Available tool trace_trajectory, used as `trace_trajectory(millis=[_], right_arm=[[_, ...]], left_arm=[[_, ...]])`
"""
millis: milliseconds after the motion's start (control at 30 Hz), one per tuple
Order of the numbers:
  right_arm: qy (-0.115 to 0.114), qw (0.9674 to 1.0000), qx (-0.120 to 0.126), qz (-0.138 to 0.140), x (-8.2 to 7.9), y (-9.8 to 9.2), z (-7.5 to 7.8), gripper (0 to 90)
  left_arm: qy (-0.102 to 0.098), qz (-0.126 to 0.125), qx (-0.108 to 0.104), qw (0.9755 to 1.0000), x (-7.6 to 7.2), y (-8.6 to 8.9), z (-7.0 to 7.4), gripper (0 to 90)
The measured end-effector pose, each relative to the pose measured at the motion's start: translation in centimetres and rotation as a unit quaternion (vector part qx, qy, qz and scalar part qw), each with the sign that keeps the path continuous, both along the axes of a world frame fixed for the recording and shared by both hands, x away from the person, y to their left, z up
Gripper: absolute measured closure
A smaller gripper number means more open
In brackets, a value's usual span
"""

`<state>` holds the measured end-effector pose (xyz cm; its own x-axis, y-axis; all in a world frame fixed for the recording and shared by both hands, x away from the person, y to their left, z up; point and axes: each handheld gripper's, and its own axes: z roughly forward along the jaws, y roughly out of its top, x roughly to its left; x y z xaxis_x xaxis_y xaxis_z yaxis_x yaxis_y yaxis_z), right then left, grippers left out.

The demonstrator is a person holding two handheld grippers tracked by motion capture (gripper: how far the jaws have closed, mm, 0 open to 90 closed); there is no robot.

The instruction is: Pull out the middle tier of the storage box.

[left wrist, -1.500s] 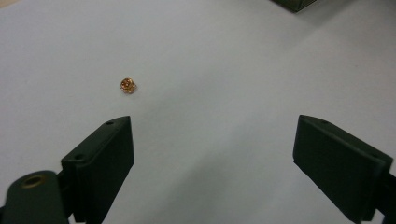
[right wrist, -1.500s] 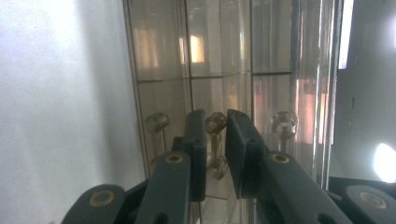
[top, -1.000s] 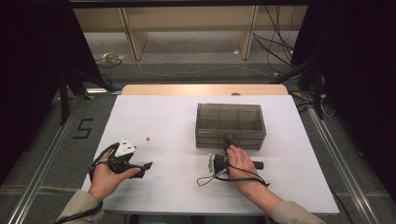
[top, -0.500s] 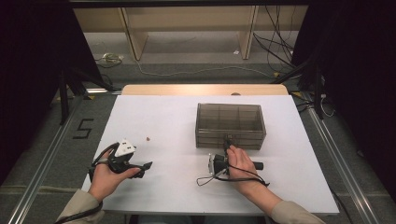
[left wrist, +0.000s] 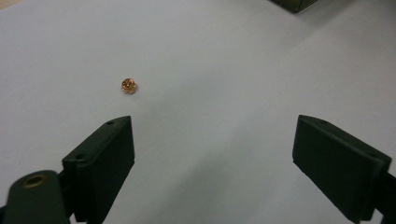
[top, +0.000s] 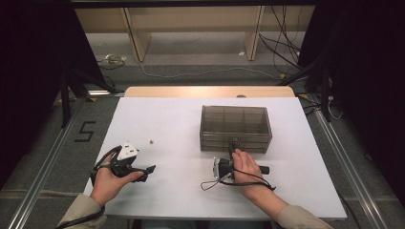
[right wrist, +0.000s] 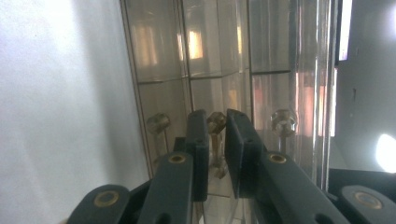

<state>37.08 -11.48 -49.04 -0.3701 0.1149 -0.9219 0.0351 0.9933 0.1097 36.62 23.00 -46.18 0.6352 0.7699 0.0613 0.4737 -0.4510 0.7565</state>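
Barely legible — latch (right wrist: pixel 215 140) between right hand-held gripper (right wrist: pixel 216 140) pads

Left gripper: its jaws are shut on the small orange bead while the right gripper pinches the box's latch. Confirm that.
Not quite. The left gripper has its jaws wide open, and the bead lies on the table ahead of them, untouched, as the left gripper view shows. The right gripper does pinch the latch on the box.
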Motion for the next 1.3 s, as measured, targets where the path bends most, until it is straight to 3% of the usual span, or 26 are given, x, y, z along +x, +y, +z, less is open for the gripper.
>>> trace_trajectory(millis=[633,833,1033,1100,1200,1300], right_arm=[[-0.002,1.0000,-0.005,0.007,-0.3,0.0,0.0,80.4],[0.010,0.9999,-0.001,0.004,-0.8,0.1,0.3,79.6],[0.021,0.9993,0.021,0.022,-1.4,0.0,1.3,68.9],[0.031,0.9988,0.029,0.025,-1.3,-0.5,2.1,67.0],[0.065,0.9969,0.039,0.020,-0.9,-1.8,3.0,62.8],[0.103,0.9928,0.059,0.015,-0.4,-3.4,3.6,62.3]], left_arm=[[0.000,0.000,0.000,1.0000,0.0,0.1,0.0,12.9],[-0.001,0.002,-0.001,1.0000,-0.1,0.1,0.0,12.9],[-0.002,0.003,-0.003,1.0000,-0.1,0.2,0.1,12.9],[-0.002,0.003,-0.004,1.0000,-0.1,0.2,0.1,12.9],[-0.002,0.004,-0.003,1.0000,-0.1,0.2,0.1,12.9],[-0.002,0.004,-0.003,1.0000,-0.1,0.1,0.1,13.0]])
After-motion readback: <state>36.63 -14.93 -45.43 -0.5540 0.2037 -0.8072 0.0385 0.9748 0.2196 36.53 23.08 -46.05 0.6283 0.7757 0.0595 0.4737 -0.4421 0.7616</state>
